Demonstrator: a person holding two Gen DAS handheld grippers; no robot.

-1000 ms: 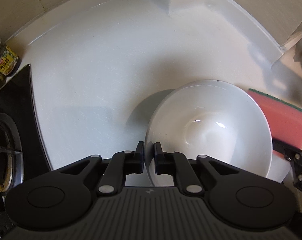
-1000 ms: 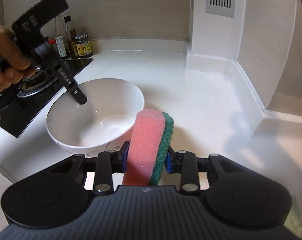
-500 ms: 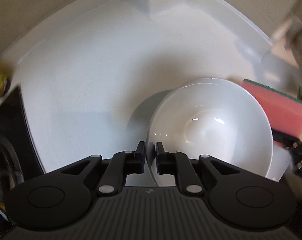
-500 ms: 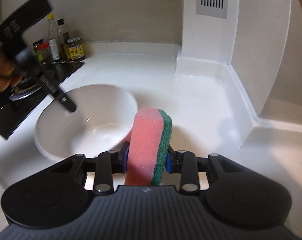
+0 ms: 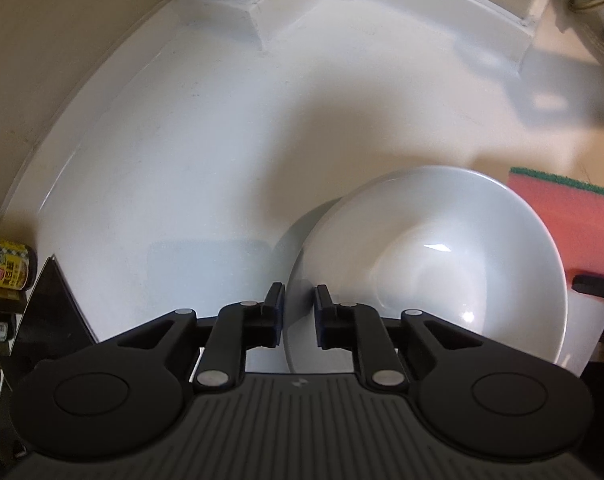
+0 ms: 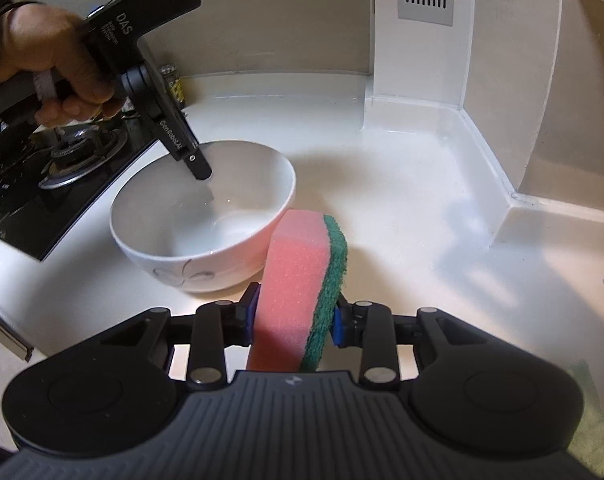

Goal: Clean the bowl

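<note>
Your glossy white ceramic bowl (image 6: 204, 216) with the faint grey leaf print on its outer wall sits upright on the white countertop (image 6: 401, 200), just beside the edge of the black glass gas hob (image 6: 62, 168). Its near rim runs between the fingers of your left gripper (image 5: 298, 312), one finger outside the wall and one inside. From the left wrist view a sliver of gap shows on each side of the rim, so the fingers appear to straddle it rather than pinch it, though the angle is too poor to be sure. In the right wrist view your left hand (image 6: 50, 64) grips that tool's handle above the hob, and the finger dips into the bowl.

Your right gripper (image 6: 296, 320) is clamped on a pink foam sponge with a green scouring layer (image 6: 302, 280), held upright on edge, pink face toward the bowl. The sponge stands just outside the bowl's rim, close to it; contact is unclear.

The bowl's inside looks wet and shiny, with nothing solid in it.

A dark jar with a yellow label (image 5: 8, 266) stands at the back corner of the hob.
</note>
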